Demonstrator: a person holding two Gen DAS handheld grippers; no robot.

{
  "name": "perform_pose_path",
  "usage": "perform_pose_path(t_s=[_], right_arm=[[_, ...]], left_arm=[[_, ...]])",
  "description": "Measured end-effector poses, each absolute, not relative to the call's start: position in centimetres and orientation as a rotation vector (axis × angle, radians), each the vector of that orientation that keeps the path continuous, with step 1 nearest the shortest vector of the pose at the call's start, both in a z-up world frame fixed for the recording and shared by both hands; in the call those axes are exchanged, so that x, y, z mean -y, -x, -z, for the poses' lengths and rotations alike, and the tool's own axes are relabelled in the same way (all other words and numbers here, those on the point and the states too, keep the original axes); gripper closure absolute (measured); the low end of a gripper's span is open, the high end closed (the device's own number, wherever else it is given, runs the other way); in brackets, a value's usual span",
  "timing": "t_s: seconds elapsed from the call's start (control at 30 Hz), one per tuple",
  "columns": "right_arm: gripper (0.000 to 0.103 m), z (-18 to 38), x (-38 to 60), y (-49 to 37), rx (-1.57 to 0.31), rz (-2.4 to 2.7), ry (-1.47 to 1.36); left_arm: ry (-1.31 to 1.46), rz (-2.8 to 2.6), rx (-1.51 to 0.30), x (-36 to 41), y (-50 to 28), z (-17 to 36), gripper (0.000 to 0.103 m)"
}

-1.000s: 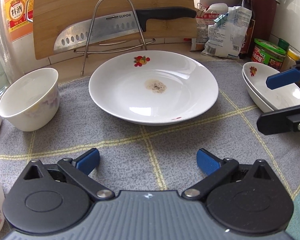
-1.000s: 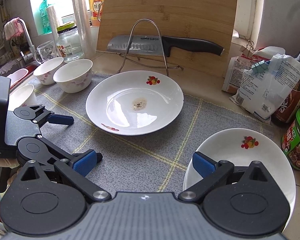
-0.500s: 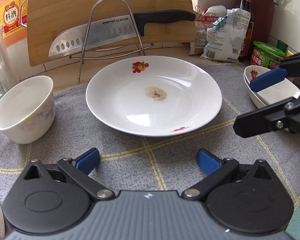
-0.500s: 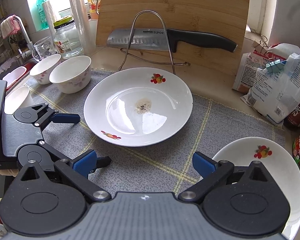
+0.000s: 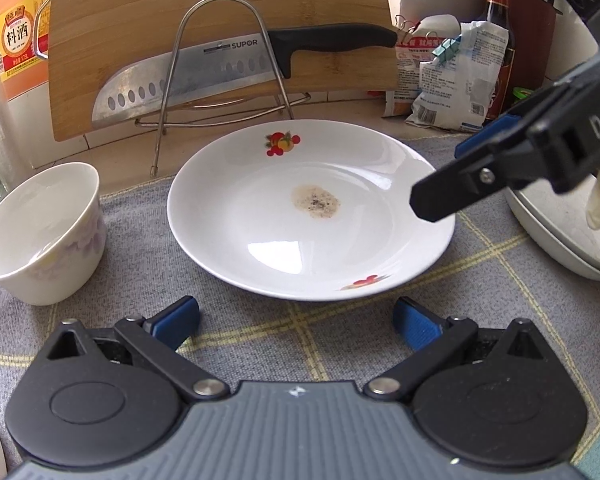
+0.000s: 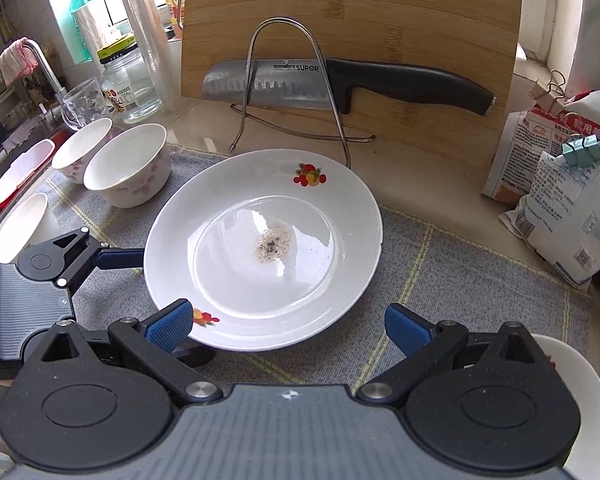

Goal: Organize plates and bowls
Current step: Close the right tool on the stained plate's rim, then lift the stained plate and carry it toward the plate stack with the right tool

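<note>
A white plate with fruit prints and a brown stain lies on the grey mat; it also shows in the right wrist view. My left gripper is open and empty, just short of the plate's near rim. My right gripper is open and empty, its jaws standing over the plate's near rim; it also shows in the left wrist view, above the plate's right edge. A white bowl stands left of the plate. Two stacked plates lie at the right.
A bamboo board, a wire rack and a knife stand behind the plate. Several bowls and a jar are at the left by the sink. Bags and a bottle stand at the right.
My right gripper has moved left from the stacked plates to over the stained plate's near rim. My left gripper has moved forward toward that plate. Both stayed open.
</note>
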State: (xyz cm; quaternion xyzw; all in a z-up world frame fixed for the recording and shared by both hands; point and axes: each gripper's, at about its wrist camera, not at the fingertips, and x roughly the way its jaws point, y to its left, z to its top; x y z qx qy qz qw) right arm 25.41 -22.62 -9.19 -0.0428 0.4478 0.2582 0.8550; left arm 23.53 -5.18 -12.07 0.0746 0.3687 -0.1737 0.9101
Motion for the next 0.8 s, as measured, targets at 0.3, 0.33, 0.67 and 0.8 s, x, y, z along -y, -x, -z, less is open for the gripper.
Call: perform_pose_path(t_s=[0.3, 0.33, 0.67, 0.8], right_arm=[[0.000, 10.7, 22.9, -30.5, -1.031, -0.597, 0.045], [0.000, 11.0, 22.9, -31.0, -1.042, -0.604, 0.041], [0.000, 11.9, 22.1, -35.4, -1.094, -0.724, 0.011], [0.000, 11.9, 21.4, -36.7, -1.097, -0.771, -0.004]], left_arm=[[-0.154, 0.377, -0.732, 5.0, -23.7, 12.2, 0.000], [-0.154, 0.379, -0.728, 4.9, -23.7, 12.3, 0.000], [-0.166, 0.426, -0.690, 4.4, -24.1, 12.6, 0.000], [-0.173, 0.444, -0.688, 4.2, -24.3, 12.6, 0.000]])
